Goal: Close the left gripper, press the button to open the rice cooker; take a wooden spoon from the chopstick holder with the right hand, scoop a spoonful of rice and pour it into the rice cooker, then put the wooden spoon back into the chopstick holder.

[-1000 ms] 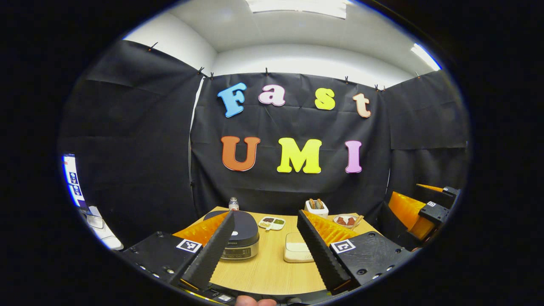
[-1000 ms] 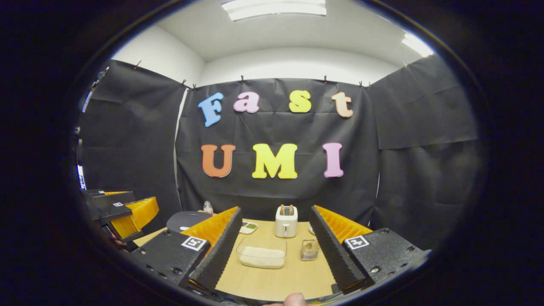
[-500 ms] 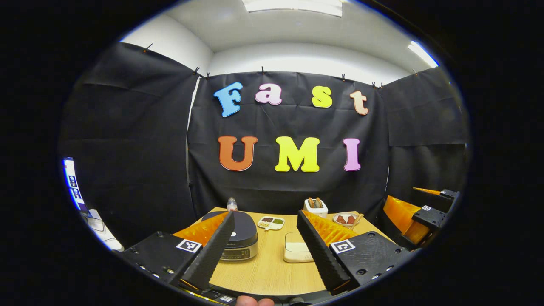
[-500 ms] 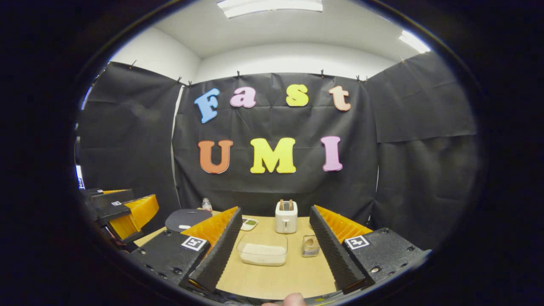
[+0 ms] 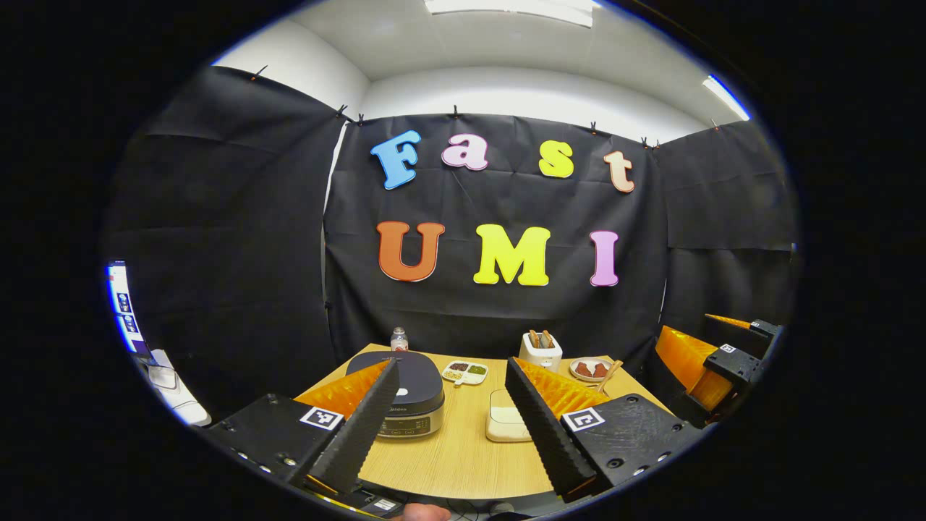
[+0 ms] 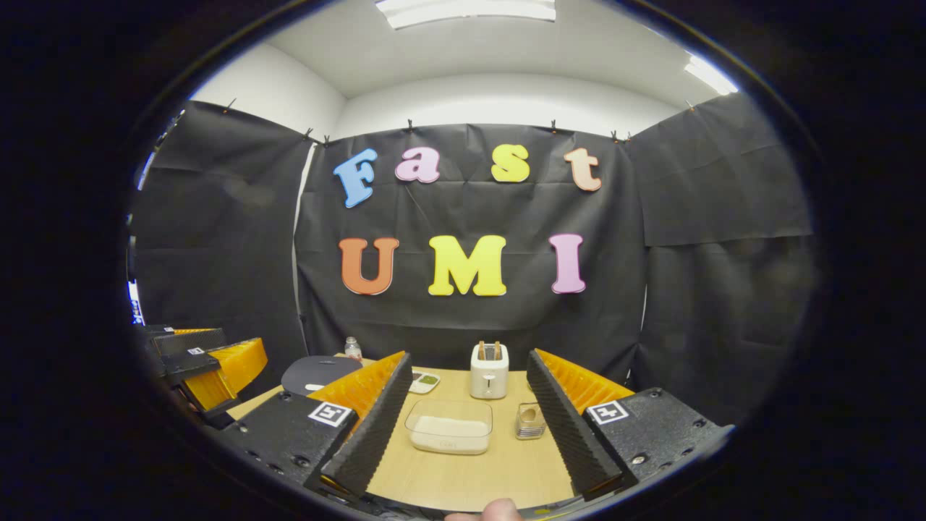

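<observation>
Fingers on both tools are standing wide apart and gripping nothing. I am looking along the left gripper (image 5: 452, 427) in the left gripper view, where its two fingers (image 5: 358, 434) are framing the lower middle of the frame with bare worktop (image 5: 456, 456) between them. Just past the left finger, the rice cooker (image 5: 407, 394) is sitting lower centre with its dark lid down, so I am judging that the very first step is in hand: nothing is pressed or opened yet.

In the right gripper view, I am holding the right gripper (image 6: 463, 423) level, its fingers (image 6: 568, 427) spread as well. Between them, at the lower centre, the clear container of rice (image 6: 450, 433) is lying on the worktop, and a small glass jar (image 6: 529, 422) is standing just beside it to the right. Behind the container, the white chopstick holder (image 6: 489, 370) is standing upright with wooden handles poking out of its top; I cannot tell from here which one is the spoon. Farther left in the left gripper view, a sectioned dish (image 5: 464, 372) and a small bottle (image 5: 398, 338) are sitting toward the back, with a plate (image 5: 589, 369) toward the right.

As I am reading it, the next move calls for bringing the left fingers together first, then lowering them toward the cooker's front, where I am guessing the release button sits; it is too small to pick out. The right tool is waiting, well apart from the holder.
</observation>
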The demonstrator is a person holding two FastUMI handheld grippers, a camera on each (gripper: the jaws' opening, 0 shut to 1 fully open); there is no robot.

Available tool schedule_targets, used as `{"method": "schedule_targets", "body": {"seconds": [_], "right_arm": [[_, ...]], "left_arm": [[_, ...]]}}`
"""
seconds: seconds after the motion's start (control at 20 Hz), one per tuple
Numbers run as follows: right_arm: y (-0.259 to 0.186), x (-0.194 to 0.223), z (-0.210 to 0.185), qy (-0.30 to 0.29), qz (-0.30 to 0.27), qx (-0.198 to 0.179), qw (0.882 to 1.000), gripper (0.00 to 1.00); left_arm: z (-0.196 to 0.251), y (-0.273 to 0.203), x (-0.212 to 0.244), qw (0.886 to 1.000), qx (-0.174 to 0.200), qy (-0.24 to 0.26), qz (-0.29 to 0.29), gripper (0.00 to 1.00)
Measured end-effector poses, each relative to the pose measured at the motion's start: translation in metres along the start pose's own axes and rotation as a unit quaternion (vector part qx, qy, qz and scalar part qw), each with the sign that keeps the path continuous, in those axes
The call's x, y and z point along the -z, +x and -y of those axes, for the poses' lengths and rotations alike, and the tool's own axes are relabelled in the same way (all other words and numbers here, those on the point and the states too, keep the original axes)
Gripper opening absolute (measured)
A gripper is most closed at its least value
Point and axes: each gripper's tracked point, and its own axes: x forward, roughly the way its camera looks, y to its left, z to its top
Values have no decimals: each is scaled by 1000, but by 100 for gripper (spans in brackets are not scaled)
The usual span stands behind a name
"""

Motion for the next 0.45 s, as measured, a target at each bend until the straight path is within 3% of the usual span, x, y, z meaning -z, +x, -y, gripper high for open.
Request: {"method": "schedule_targets", "body": {"seconds": [0.45], "right_arm": [[0, -1, -4, 5, 7, 1, 1000, 97]], "left_arm": [[-7, -1, -7, 1000, 2, 0, 10, 95]]}}
